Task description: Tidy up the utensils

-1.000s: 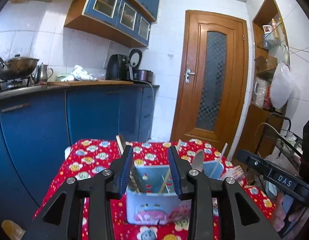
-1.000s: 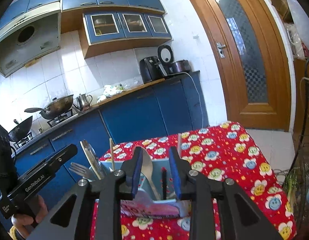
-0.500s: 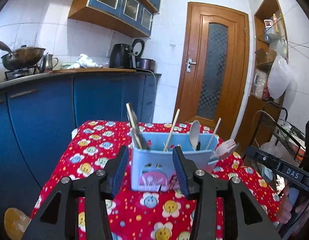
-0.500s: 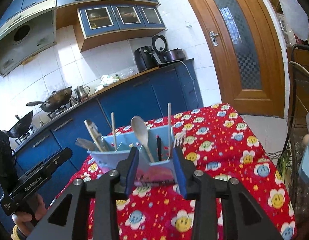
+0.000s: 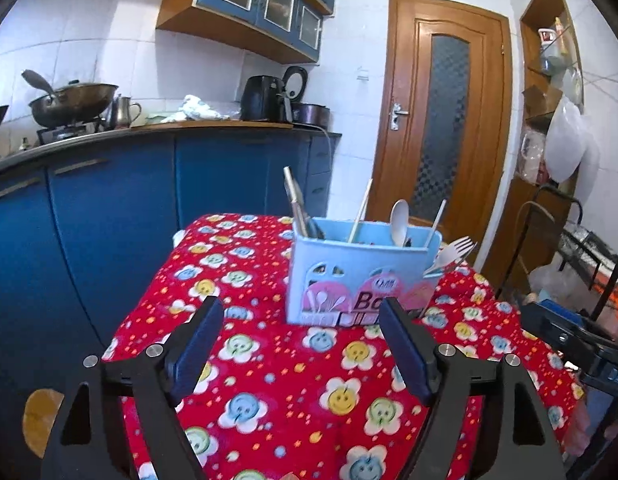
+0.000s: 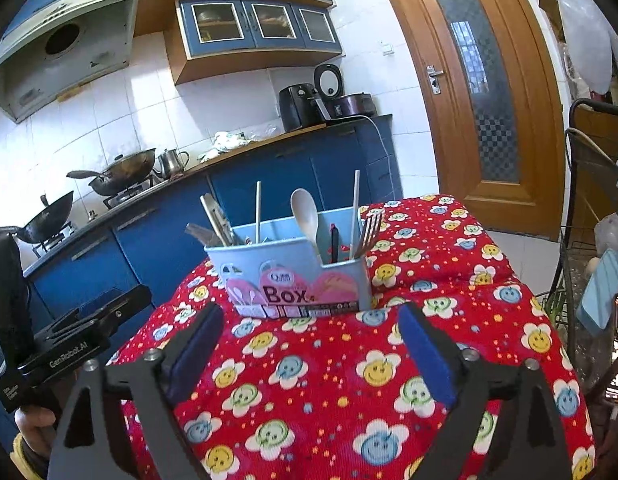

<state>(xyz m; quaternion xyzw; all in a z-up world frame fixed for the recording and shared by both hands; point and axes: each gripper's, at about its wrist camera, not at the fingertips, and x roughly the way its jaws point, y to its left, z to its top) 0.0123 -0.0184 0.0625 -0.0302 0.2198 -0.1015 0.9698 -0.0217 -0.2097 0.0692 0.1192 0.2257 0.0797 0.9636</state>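
Note:
A light blue utensil box (image 5: pixel 361 276) stands on the red flowered tablecloth (image 5: pixel 293 368); it also shows in the right wrist view (image 6: pixel 297 276). In it stand a white spoon (image 6: pixel 307 212), a fork (image 6: pixel 369 228), chopsticks (image 6: pixel 258 210), a knife (image 6: pixel 215 216) and a dark-handled utensil. A white plastic fork (image 5: pixel 455 250) leans out at its right end. My left gripper (image 5: pixel 301 320) is open and empty, a little in front of the box. My right gripper (image 6: pixel 309 320) is open and empty, also in front of the box.
Blue kitchen cabinets (image 5: pixel 109 220) with a wok (image 5: pixel 73 100) and appliances run along the left. A wooden door (image 5: pixel 441 140) is behind the table. A metal rack (image 6: pixel 589 220) stands at the right. The other hand-held gripper shows at each view's edge (image 6: pixel 61 348).
Both grippers have pulled back from the box and opened wide. The box, close between the fingers before, now stands farther off on the cloth.

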